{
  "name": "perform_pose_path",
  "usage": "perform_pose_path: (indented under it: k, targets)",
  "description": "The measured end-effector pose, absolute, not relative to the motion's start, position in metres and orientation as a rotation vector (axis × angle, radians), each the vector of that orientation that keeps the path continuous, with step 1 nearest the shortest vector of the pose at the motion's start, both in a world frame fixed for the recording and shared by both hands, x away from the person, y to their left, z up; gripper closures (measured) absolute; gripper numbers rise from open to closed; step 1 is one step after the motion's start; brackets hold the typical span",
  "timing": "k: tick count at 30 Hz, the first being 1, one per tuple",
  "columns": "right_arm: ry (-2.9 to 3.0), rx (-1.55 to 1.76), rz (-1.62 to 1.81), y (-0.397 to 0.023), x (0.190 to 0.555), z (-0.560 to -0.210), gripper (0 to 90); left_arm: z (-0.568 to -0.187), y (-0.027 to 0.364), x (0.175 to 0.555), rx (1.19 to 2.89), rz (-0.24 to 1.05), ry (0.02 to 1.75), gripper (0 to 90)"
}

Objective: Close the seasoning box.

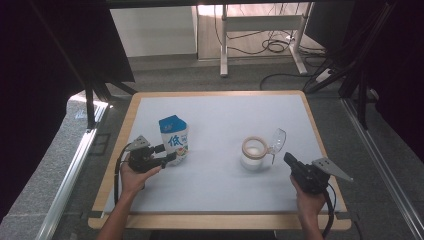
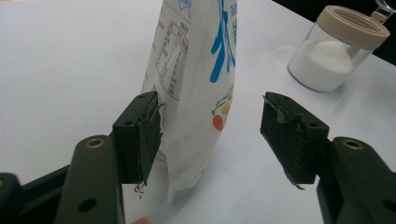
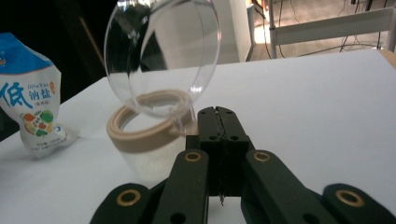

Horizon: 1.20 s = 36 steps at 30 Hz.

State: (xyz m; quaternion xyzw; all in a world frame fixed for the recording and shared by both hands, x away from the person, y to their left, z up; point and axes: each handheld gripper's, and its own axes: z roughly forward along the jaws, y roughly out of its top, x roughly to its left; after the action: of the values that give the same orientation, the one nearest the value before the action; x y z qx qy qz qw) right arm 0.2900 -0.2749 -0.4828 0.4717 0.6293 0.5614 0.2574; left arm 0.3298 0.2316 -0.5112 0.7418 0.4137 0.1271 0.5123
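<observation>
Left gripper (image 2: 210, 135): jaws spread around the lower part of the white-and-blue soft plastic salt pouch (image 2: 196, 84). In the left gripper view one pad lies against the pouch's printed side; the other pad stands clear of it, with bare tabletop showing in the gap. Not clamped: released state, pouch between the jaws.

High view: left gripper (image 1: 170, 157) sits at the pouch's (image 1: 174, 137) base, on the side away from the jar. The pouch stands upright on the pale grey tabletop (image 1: 215, 185), blue top uppermost.

Right gripper (image 3: 218, 122): jaws clenched flat together, nothing between the pads. In the right gripper view the tips sit just beside the hinge of the jar's clear round lid (image 3: 161, 56), close to the tan collar; contact cannot be told.

High view: right gripper (image 1: 289, 159) lies near the jar, on the side away from the pouch, apart from it, tips pointing toward it.

Landmark: clear round glass jar with a tan rim (image 1: 254, 153), upright near the tabletop's middle. Its clear lid (image 1: 277, 140) stands flipped up on the side facing the right gripper. White powder lies in the bottom of the jar (image 2: 338, 46), as seen in the left gripper view. Pouch and jar are well apart, with bare tabletop between them.
</observation>
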Motion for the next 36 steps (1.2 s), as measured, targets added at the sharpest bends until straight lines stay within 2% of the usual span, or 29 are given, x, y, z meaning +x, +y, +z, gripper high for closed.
perform_pose_path:
  k: [20, 36]
  targets:
    - [1.702, 1.221, 1.513, -0.263, 0.308, -0.467, 89.8, -0.517, 0.237, 0.326, 1.790, 0.287, 1.011, 38.3]
    - [1.702, 1.193, 1.501, -0.257, 0.307, -0.464, 89.8, -0.521, 0.234, 0.323, 1.811, 0.278, 1.014, 38.4]
